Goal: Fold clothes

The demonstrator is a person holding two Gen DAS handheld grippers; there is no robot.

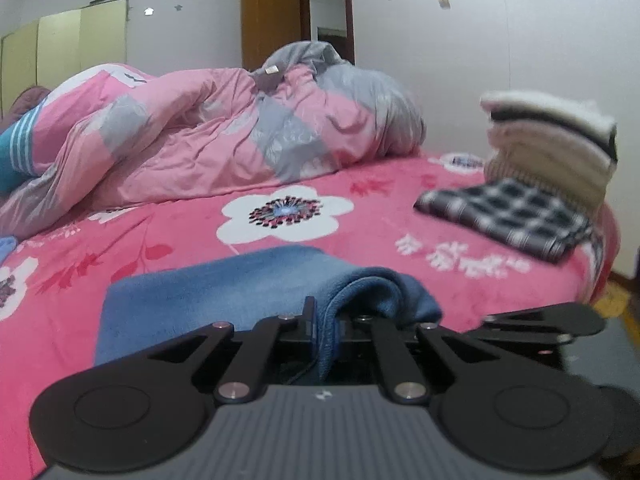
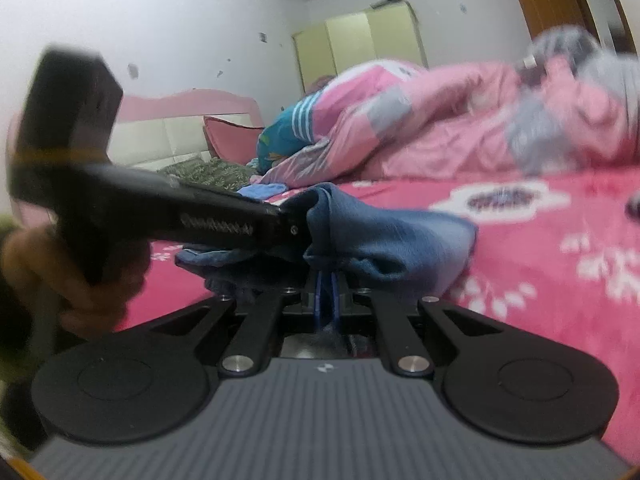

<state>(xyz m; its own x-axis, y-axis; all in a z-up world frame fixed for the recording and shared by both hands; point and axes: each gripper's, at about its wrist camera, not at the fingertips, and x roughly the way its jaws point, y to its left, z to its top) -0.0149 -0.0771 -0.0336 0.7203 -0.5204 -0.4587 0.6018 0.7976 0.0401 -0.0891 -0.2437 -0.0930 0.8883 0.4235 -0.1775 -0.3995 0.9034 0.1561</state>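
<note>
A blue fleece cloth lies on the pink flowered bedsheet, with its near edge lifted. In the left wrist view my left gripper is shut on a fold of that edge, which drapes over the fingers. In the right wrist view my right gripper is shut on the same blue cloth, bunched just ahead of it. The left gripper reaches in from the left, its tip buried in the cloth, with a person's hand on its handle. The two grippers are close together.
A rumpled pink and grey quilt covers the back of the bed. At the right edge stands a stack of folded clothes, with a folded black-and-white plaid garment in front of it. Small blue items lie near the pillows.
</note>
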